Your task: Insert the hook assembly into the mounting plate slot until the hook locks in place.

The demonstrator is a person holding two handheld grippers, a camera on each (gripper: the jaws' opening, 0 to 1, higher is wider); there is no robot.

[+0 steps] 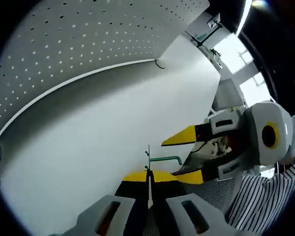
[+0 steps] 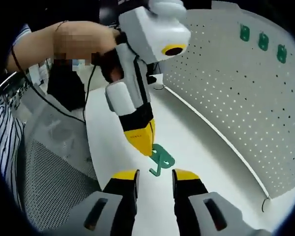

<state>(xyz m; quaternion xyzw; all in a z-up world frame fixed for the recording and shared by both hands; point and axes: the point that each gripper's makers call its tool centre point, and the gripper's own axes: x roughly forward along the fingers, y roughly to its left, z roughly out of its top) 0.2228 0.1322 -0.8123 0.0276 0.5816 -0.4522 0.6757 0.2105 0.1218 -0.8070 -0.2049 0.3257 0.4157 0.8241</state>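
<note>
Green plastic hook (image 2: 161, 158) lies on the white desk (image 2: 196, 147) before the pegboard (image 2: 236, 93), pinched by the left claw (image 2: 143, 142); the right claw (image 2: 155, 176) hovers beside it, jaws apart.

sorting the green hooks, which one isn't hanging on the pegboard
The green hook lying on the white table, pinched by the left gripper. The three others hang high on the pegboard.
</note>
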